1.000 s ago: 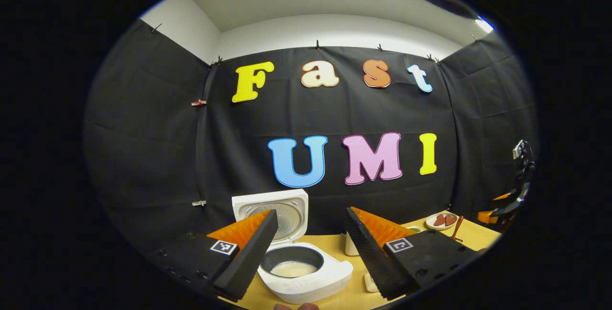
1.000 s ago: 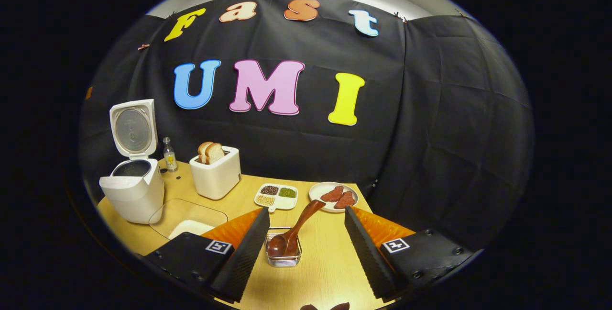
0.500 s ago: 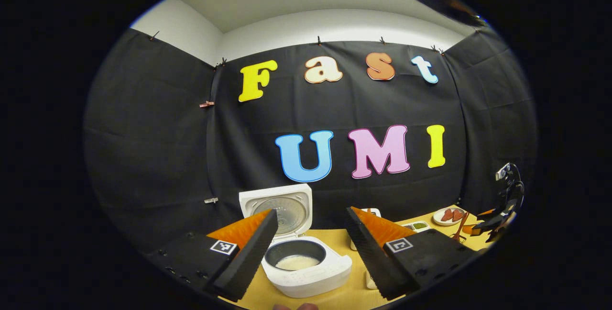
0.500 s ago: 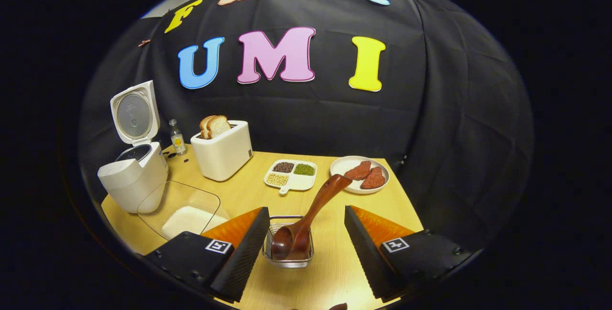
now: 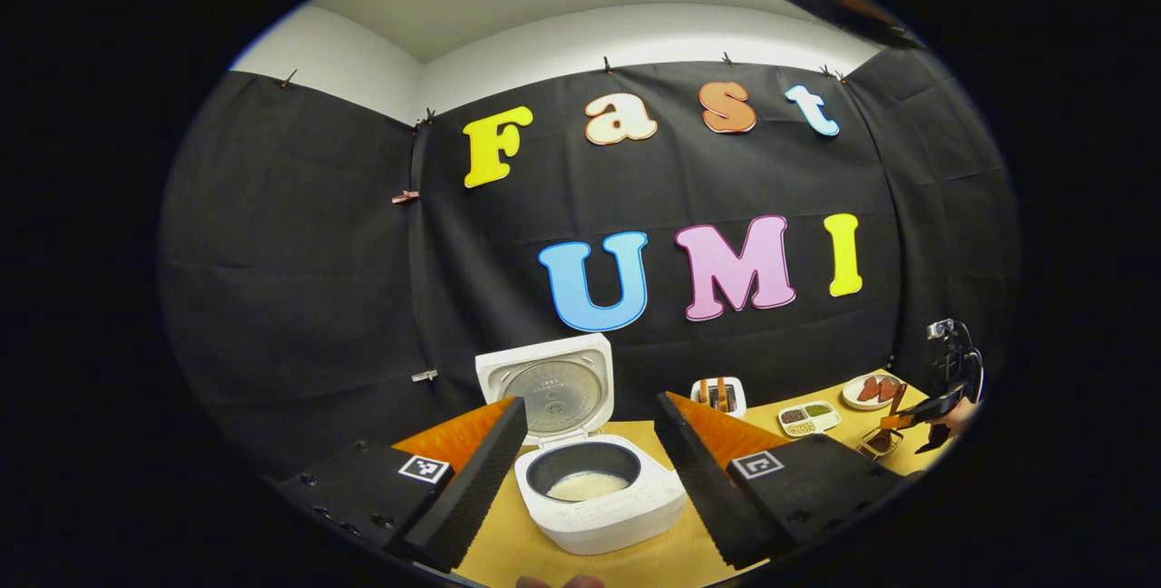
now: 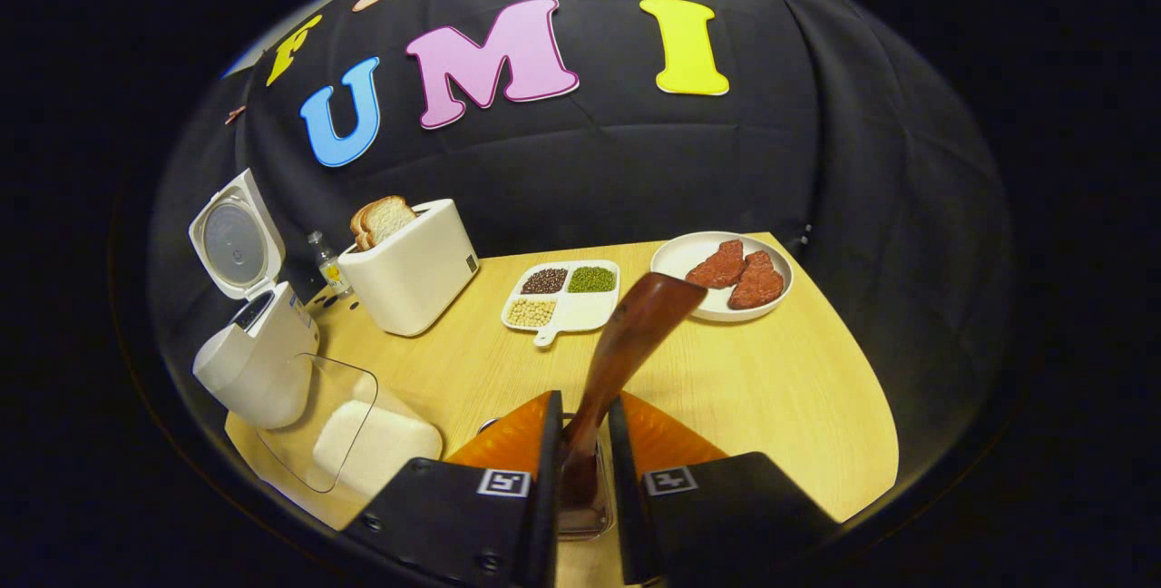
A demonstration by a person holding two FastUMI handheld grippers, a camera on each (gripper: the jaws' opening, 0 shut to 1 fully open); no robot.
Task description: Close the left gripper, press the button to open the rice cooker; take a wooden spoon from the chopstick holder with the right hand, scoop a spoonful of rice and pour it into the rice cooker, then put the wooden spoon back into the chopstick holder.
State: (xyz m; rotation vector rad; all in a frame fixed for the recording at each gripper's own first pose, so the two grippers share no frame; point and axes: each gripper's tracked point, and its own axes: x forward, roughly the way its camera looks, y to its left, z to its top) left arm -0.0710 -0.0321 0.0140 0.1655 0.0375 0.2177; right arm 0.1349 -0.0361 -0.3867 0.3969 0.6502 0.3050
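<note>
The white rice cooker [image 5: 599,502] stands with its lid [image 5: 553,384] up and pale rice in its dark pot. My left gripper [image 5: 590,406] hangs open just in front of it, nothing between its fingers. In the right gripper view the brown wooden spoon [image 6: 639,325] leans up out of the small chopstick holder [image 6: 585,520]. My right gripper [image 6: 582,416] is shut on the spoon's handle just above the holder. The cooker [image 6: 254,361] stands far left in that view. A clear container of white rice [image 6: 367,443] lies beside it.
On the wooden table [image 6: 780,388] stand a white toaster [image 6: 408,266] with bread, a small bottle [image 6: 328,266], a divided tray of seeds [image 6: 562,293] and a plate of meat [image 6: 721,270]. The right gripper [image 5: 943,388] shows far right in the left gripper view.
My right gripper has come down over the holder and shut on the spoon's handle; it was open before. The left gripper stays open and has shifted, so the cooker sits more central.
</note>
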